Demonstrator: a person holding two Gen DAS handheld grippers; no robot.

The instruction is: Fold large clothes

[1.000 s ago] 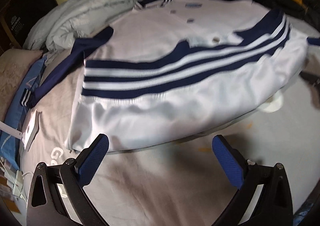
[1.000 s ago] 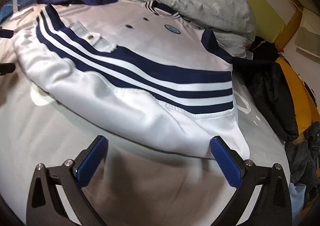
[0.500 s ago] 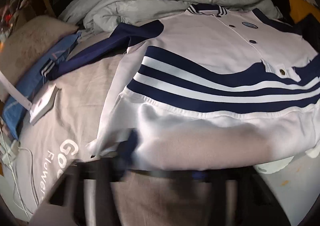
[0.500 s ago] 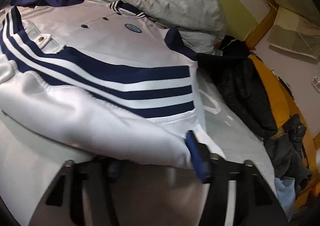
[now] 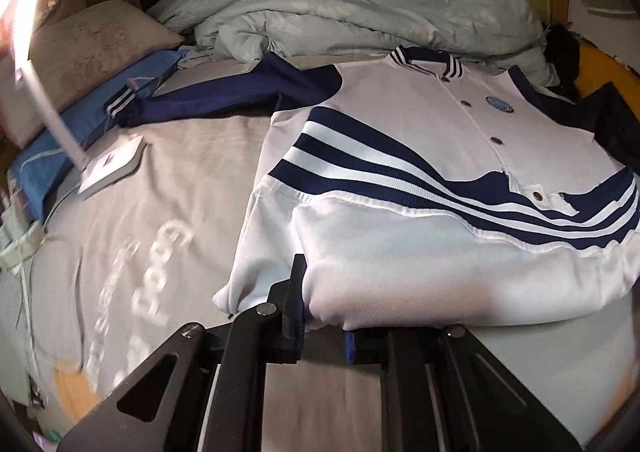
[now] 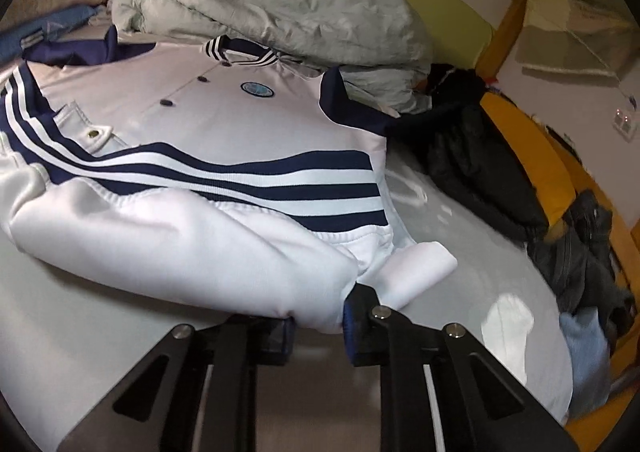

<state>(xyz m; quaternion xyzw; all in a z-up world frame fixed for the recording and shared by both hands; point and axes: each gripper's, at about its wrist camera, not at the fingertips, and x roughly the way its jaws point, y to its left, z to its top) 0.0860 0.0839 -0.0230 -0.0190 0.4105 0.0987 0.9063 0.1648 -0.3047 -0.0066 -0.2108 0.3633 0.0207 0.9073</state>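
Note:
A white jacket (image 5: 420,140) with navy stripes, navy sleeves and a striped collar lies face up on the bed, collar at the far side. In the left wrist view my left gripper (image 5: 325,326) is closing on the jacket's white bottom hem near its left corner, and the cloth bunches between the jaws. In the right wrist view the same jacket (image 6: 224,124) fills the middle. There my right gripper (image 6: 318,326) is closing on the hem near the right corner, with a fold of white cloth pinched between its blue pads. The hem is lifted off the sheet.
A crumpled grey duvet (image 5: 360,12) lies behind the collar. A blue garment (image 5: 92,108), a pillow (image 5: 80,48) and a white lamp base (image 5: 112,168) sit at the left. Black clothes (image 6: 476,168) and an orange cover (image 6: 532,156) lie at the right. Grey printed sheet (image 5: 152,212) spreads beside the jacket.
Both grippers went from wide open in front of the hem to closed on it. The hem has come up off the sheet and both views moved closer to the jacket.

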